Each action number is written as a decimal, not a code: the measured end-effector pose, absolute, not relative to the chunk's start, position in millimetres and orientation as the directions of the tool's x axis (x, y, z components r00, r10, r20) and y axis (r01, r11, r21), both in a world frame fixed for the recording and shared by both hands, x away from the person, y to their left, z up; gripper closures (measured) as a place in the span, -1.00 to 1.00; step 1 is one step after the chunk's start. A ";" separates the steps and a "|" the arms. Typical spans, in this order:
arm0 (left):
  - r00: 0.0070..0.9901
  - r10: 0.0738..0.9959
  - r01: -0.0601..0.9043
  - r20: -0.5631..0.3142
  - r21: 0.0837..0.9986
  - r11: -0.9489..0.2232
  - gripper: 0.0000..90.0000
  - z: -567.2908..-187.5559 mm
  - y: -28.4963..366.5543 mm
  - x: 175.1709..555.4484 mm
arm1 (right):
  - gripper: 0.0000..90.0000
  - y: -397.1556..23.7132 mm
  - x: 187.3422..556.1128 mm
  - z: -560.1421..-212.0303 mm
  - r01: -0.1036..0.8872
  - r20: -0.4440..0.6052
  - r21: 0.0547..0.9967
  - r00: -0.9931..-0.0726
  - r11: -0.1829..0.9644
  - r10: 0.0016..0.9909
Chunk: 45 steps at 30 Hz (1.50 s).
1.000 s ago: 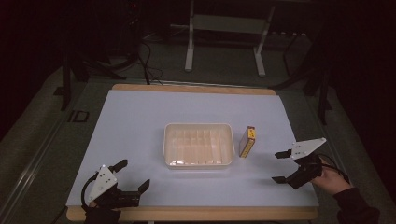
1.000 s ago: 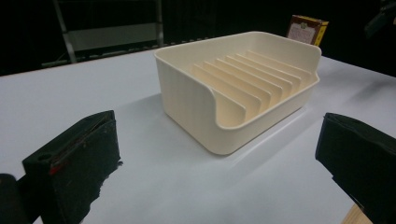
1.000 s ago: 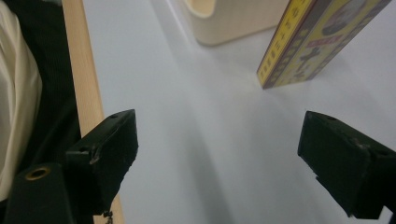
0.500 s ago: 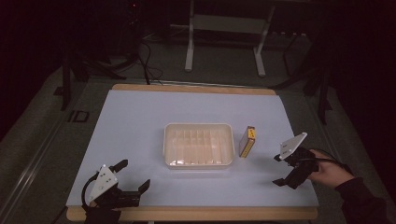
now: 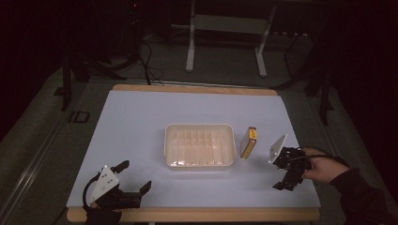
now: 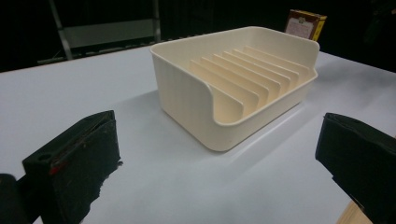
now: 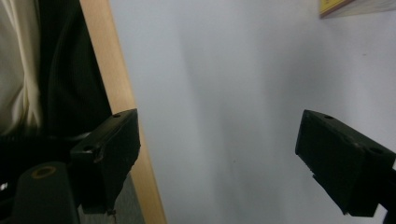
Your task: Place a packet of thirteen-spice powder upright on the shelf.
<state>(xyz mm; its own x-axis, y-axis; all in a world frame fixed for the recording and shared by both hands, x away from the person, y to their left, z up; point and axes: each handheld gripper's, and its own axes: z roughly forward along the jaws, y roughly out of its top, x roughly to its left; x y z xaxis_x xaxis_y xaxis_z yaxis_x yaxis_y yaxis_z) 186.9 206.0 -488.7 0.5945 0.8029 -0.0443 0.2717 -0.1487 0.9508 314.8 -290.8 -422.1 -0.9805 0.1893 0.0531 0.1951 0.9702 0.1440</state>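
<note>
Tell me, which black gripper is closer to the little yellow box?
The right gripper, beside the small yellow cardboard box. The left gripper sits at the table's opposite front corner, beyond the cream ribbed plastic tray.

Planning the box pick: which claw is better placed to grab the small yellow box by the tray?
Right. The right claw is open just right of the yellow box. The left claw sits at the near left corner, with the tray between it and the box.

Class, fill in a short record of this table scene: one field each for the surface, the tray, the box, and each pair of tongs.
surface: white table
tray: cream ribbed tray, mid-table, nothing in it
box: small yellow box, standing just right of the tray
left tongs: open, nothing held, near the front edge
right tongs: open, nothing held, jaws just closing slightly, right of the box
</note>
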 end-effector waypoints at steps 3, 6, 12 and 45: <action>0.599 0.800 0.273 -0.043 0.950 -0.153 -1.00 -488.9 205.5 186.8 | -0.69 -285.3 315.1 -424.0 0.178 0.069 0.097 -0.983 0.979 0.171; 0.601 0.798 0.273 -0.042 0.950 -0.155 -1.00 -489.0 205.1 187.0 | -0.69 -281.0 316.3 -426.3 0.173 0.095 0.057 -0.981 0.983 0.167; 0.604 0.796 0.273 -0.040 0.949 -0.159 -1.00 -489.2 204.8 186.9 | -0.69 -273.2 317.9 -428.9 0.164 0.125 -0.013 -0.978 0.986 0.164; 0.607 0.794 0.279 -0.038 0.946 -0.168 -1.00 -490.9 205.9 184.1 | -0.69 -232.0 310.8 -411.4 -0.017 0.123 0.041 -0.992 0.999 -0.022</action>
